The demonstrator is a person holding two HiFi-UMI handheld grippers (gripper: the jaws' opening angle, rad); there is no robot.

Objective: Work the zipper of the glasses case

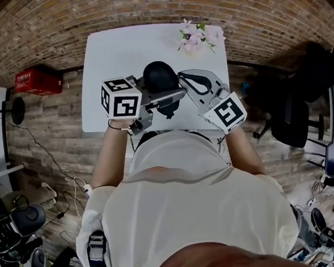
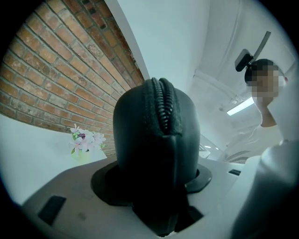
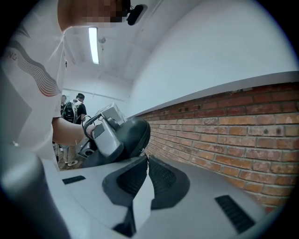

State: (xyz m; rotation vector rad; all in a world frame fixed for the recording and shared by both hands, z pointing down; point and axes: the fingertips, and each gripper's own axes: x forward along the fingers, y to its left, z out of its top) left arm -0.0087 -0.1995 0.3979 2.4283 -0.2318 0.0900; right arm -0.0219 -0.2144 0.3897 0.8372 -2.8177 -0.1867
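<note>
A black oval glasses case [image 1: 159, 76] hangs in the air over the near edge of the white table [image 1: 121, 64]. My left gripper [image 1: 164, 99] is shut on its lower end. In the left gripper view the case [image 2: 156, 135] stands upright between the jaws, and its zipper [image 2: 163, 107] runs down the front with the teeth meshed. My right gripper [image 1: 182, 80] reaches in from the right. Its tips [image 3: 146, 158] are shut at the zipper seam of the case [image 3: 135, 133], pinching the small zipper pull. The left gripper [image 3: 105, 133] shows behind the case there.
A pot of pink flowers [image 1: 197, 38] stands at the table's far right corner. A red box [image 1: 36, 81] lies on the floor at the left, and a black chair [image 1: 295, 111] stands at the right. Cables and gear lie at the lower left. People [image 3: 72, 112] stand far off.
</note>
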